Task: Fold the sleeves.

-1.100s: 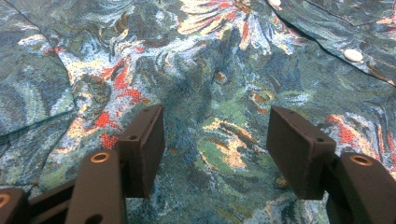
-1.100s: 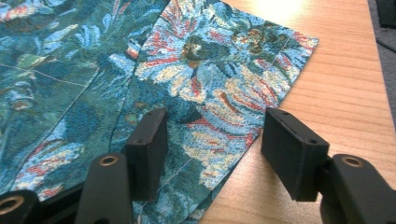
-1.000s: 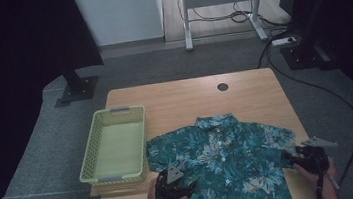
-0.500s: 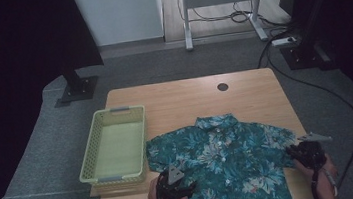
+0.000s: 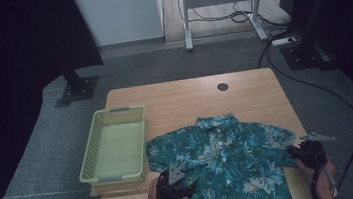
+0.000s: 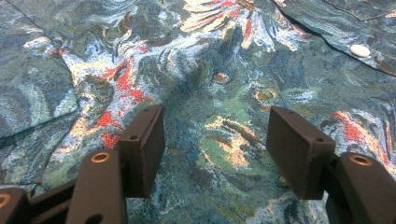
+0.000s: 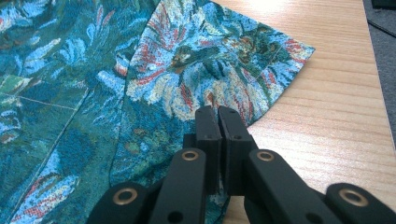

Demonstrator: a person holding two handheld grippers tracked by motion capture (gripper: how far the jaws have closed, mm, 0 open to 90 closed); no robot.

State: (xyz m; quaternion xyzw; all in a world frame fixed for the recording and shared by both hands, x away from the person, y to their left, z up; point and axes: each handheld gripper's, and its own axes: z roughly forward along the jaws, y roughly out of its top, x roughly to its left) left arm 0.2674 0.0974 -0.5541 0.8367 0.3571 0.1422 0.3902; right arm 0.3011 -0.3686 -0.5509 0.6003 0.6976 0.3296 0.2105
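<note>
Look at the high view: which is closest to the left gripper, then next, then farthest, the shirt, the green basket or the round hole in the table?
From the left gripper:
1. The shirt, right under its jaws.
2. The green basket, to its left on the table's left side.
3. The round hole, near the table's far edge.

Matt woven cloth shirt [image 5: 226,159] lies on smooth wooden table [image 5: 189,98].

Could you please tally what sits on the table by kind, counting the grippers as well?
Shirt: 1
Basket: 1
Grippers: 2, left gripper open over the shirt, right gripper shut on the sleeve
Total: 4
</note>
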